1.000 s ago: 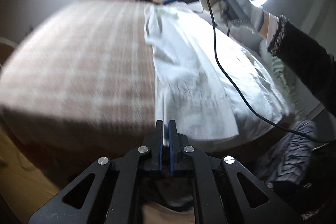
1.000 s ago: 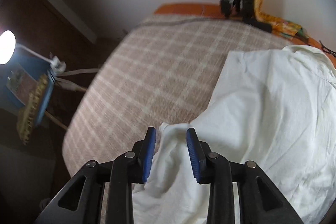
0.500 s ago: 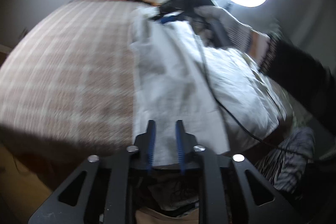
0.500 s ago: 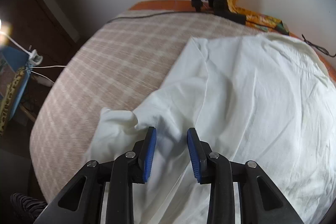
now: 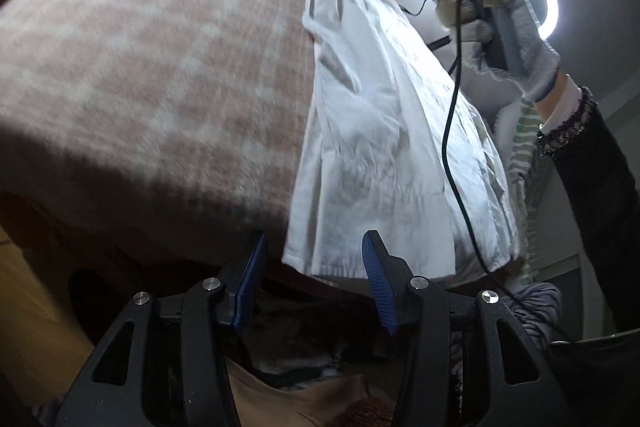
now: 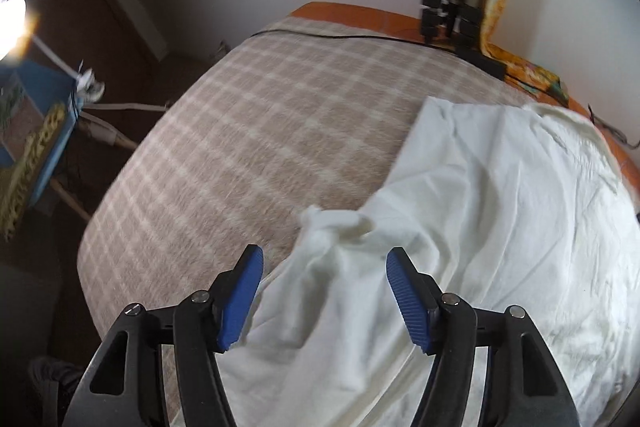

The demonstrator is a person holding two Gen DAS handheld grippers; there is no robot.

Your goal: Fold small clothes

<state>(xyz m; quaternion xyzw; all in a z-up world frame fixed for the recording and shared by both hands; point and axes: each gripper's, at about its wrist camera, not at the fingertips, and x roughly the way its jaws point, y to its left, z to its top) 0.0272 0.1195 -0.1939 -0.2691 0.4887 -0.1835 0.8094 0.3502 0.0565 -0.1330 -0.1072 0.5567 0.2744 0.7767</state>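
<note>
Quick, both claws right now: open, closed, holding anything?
Left claw: opening, pads clear of the white garment, holding nothing.
Right claw: opening, white garment lies between the pads, not gripped.

Cloth surfaces throughout, with hard plastic and metal on the tools.

The white garment (image 6: 500,211) is thin woven cloth, matt, creased and wrinkled. The bed cover (image 6: 256,147) is a thicker checked fabric, beige and cream, with a soft, slightly napped look. The left gripper (image 5: 312,279) and right gripper (image 6: 324,299) have matt black plastic frames, ribbed blue finger pads (image 6: 408,303) of a rubbery finish, and bright metal screw heads. The gloved hand (image 5: 508,27) wears grey knit; the sleeve (image 5: 600,187) is dark cloth with a textured cuff.
</note>
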